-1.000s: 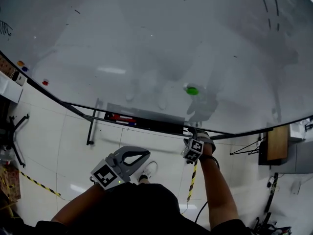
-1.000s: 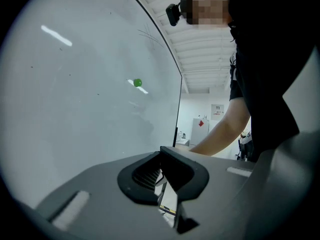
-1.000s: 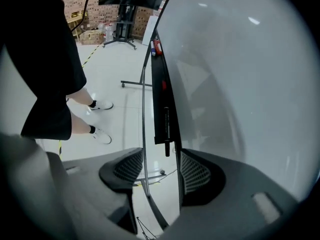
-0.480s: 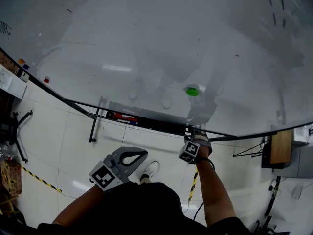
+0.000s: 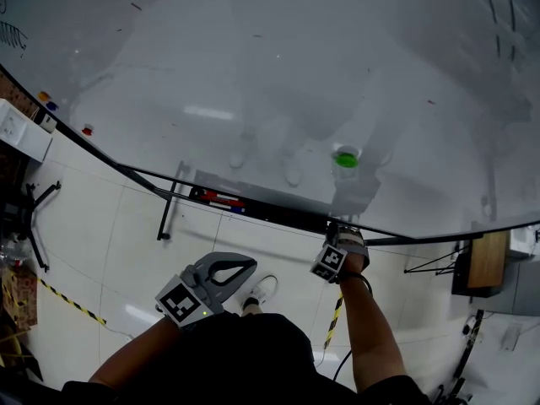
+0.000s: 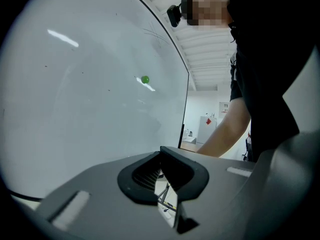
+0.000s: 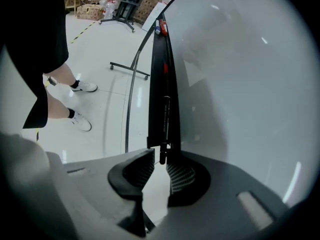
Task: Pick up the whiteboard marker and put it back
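Observation:
A black whiteboard marker (image 7: 164, 119) lies lengthwise in the dark tray (image 7: 156, 79) under the whiteboard (image 5: 278, 66). My right gripper (image 7: 161, 156) points down at the tray. Its jaws have just been closing, and the marker's near end now sits pinched between the pads. In the head view the right gripper (image 5: 334, 228) reaches the tray (image 5: 270, 211) below the green magnet (image 5: 346, 158), and the marker is hidden there. My left gripper (image 5: 251, 265) hangs shut and empty over the floor, away from the board, and its jaw tips (image 6: 161, 151) meet.
Red and blue markers (image 5: 221, 199) lie further left in the tray. Small magnets (image 5: 87, 130) stick to the board's left part. The board stand's foot (image 5: 167, 218) and yellow-black floor tape (image 5: 72, 304) are below. The person's shoes (image 7: 82, 86) stand near the tray.
The head view has shifted slightly down the board. The right gripper has stayed at the tray below the green magnet, a little lower. The left gripper has not moved.

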Available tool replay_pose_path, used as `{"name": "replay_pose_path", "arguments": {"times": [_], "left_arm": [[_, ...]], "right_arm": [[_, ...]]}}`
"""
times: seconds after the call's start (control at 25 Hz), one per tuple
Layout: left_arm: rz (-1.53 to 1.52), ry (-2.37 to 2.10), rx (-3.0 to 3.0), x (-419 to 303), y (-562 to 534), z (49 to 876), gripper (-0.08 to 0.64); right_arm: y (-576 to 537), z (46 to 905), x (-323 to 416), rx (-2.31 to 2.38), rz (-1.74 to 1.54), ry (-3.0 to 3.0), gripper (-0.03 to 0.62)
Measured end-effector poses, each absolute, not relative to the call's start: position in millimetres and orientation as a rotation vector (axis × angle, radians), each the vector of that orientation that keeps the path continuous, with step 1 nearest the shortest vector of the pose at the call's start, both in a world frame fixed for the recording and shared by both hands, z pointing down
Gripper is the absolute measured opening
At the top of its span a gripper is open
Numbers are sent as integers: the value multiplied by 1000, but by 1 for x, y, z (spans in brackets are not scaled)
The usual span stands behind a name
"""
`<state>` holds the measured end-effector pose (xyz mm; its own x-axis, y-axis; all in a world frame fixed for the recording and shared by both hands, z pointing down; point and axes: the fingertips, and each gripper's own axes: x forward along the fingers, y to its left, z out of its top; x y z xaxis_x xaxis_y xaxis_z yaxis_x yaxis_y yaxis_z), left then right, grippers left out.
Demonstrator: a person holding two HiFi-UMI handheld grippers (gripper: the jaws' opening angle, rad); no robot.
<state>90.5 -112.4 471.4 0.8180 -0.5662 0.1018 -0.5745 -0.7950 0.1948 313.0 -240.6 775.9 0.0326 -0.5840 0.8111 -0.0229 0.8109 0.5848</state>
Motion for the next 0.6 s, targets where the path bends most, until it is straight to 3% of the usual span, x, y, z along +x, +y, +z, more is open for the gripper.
{"name": "replay_pose_path", "arguments": {"times": [0.12,0.6], "left_arm": [[65,-890,2779,88,-111,474,3],[60,-877,2764,82,-106,478,2]], "right_arm": [[-241,770,312,539,-419,-1496,32],[-229,740,315,668,-371,-1597,26]]}}
